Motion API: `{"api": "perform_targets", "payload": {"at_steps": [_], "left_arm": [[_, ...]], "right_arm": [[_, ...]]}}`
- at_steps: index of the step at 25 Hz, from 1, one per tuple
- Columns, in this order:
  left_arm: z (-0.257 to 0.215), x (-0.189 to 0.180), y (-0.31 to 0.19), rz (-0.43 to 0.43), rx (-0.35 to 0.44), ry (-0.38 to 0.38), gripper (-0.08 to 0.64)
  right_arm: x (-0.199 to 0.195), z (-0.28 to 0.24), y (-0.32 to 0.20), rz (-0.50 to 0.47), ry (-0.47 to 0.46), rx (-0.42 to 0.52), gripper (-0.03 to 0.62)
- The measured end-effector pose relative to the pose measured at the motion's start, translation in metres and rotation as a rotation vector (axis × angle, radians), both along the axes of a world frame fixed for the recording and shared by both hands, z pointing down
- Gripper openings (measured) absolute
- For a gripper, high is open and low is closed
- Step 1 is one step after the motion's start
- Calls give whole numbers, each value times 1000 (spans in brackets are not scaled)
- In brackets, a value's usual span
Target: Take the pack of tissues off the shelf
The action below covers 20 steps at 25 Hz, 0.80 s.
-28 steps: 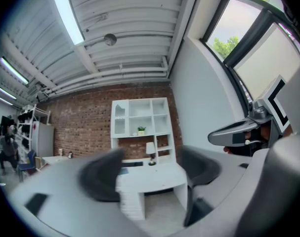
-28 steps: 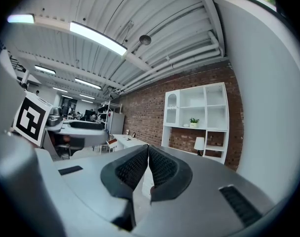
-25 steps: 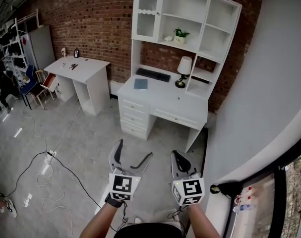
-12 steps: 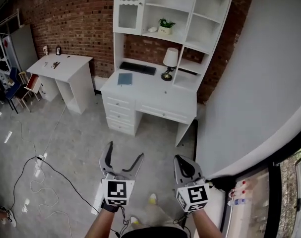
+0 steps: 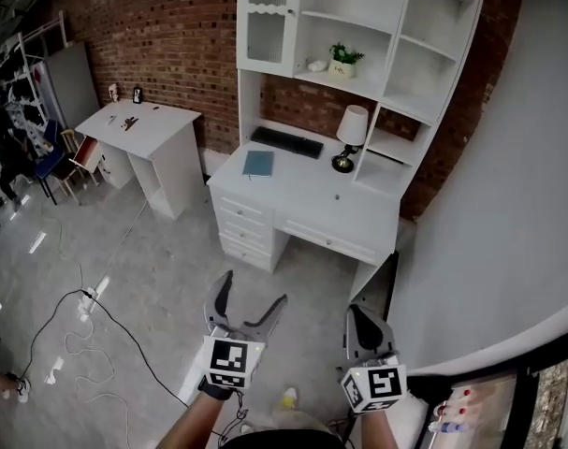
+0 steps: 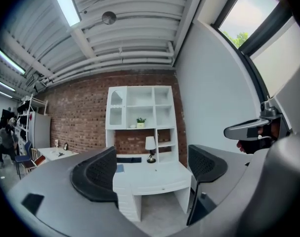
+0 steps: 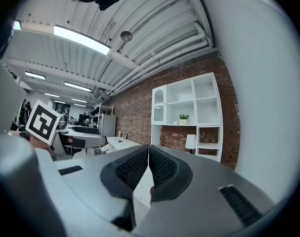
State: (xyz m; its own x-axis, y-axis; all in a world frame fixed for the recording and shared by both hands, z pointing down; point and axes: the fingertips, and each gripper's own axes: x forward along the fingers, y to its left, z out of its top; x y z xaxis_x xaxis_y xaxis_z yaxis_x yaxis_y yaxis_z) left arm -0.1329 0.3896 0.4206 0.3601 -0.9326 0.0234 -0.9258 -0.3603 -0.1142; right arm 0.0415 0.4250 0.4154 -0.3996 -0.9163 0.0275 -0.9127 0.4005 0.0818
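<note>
One shelf (image 5: pixel 358 26); left tool (image 5: pixel 254 288) gaping, right tool (image 5: pixel 363 314) closed.

Desk (image 5: pixel 312 204) stands far centre against the brick wall (image 5: pixel 171 36), with the shelf unit (image 5: pixel 396 64) on its far edge. On the desk: keyboard (image 5: pixel 285 142) far, notebook (image 5: pixel 258 163) left, lamp (image 5: pixel 351 129) right. 1 potted plant (image 5: pixel 342 59) sits on a shelf, with a small unidentified item (image 5: pixel 317 65) just left of it. 1 further table (image 5: pixel 148 120) stands far left. Cable (image 5: pixel 68 316) lies on the floor, near left.
</note>
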Motion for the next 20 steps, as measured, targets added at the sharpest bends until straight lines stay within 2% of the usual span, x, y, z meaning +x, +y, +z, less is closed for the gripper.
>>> {"api": "perform_targets", "payload": {"at_steps": [6,12,15,20], "left_arm": [[-6,45,-50,46,19,-58,463],[-10,68,-88,-3,29,-88,460],[-13,70,-93,-18,14,-95,459],[-19,78,-98,-56,40,-115,445]], "right_arm": [[40,-6,-53,-33,-32,2,5],[77,-6,-94,-43,-63,11,5],[80,-8,-100,-66,-64,1,5],[87,-1,-114,-79,-78,-18,5]]}}
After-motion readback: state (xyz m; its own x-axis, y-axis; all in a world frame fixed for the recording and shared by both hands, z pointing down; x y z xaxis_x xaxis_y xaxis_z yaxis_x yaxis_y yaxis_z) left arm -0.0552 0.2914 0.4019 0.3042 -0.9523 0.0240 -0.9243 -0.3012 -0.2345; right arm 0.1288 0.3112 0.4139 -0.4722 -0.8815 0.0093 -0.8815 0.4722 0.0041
